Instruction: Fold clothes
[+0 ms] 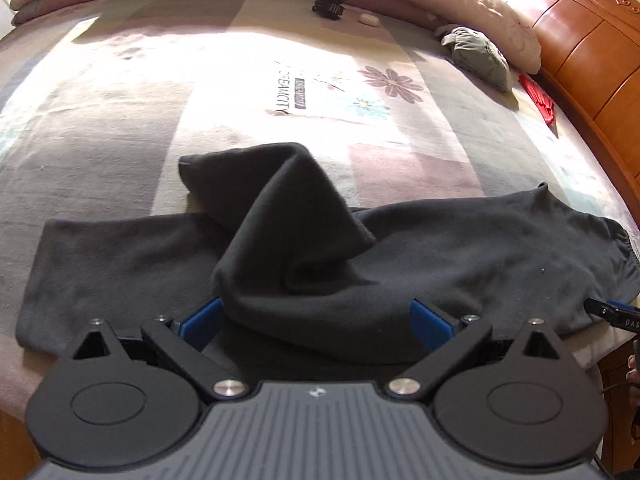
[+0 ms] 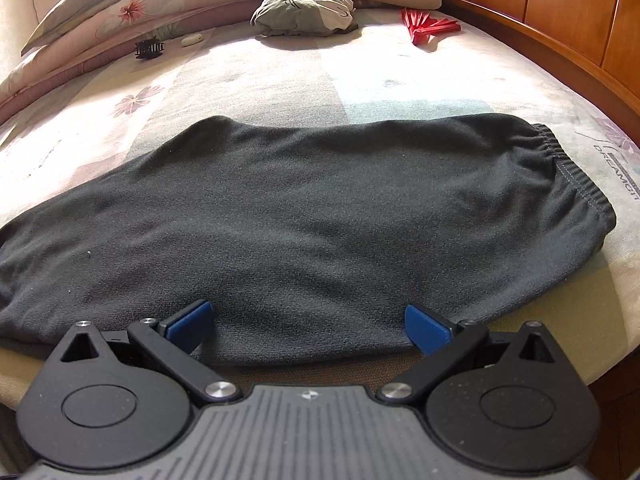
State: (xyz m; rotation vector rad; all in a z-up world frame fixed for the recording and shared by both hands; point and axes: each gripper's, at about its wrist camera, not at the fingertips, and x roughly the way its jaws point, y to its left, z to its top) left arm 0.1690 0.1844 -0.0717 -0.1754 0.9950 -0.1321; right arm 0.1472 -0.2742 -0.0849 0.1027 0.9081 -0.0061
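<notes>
Trousers (image 2: 304,216) half-folded on bed (image 2: 360,80), one leg (upper middle, left view) flopped over and unsmoothed; both grippers' fingers (image 1: 202,318) (image 2: 424,326) spread wide, holding nothing.

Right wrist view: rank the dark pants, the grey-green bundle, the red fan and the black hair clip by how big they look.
1. dark pants, though closest to the camera.
2. grey-green bundle.
3. red fan.
4. black hair clip, smallest; all three lie far back.
</notes>
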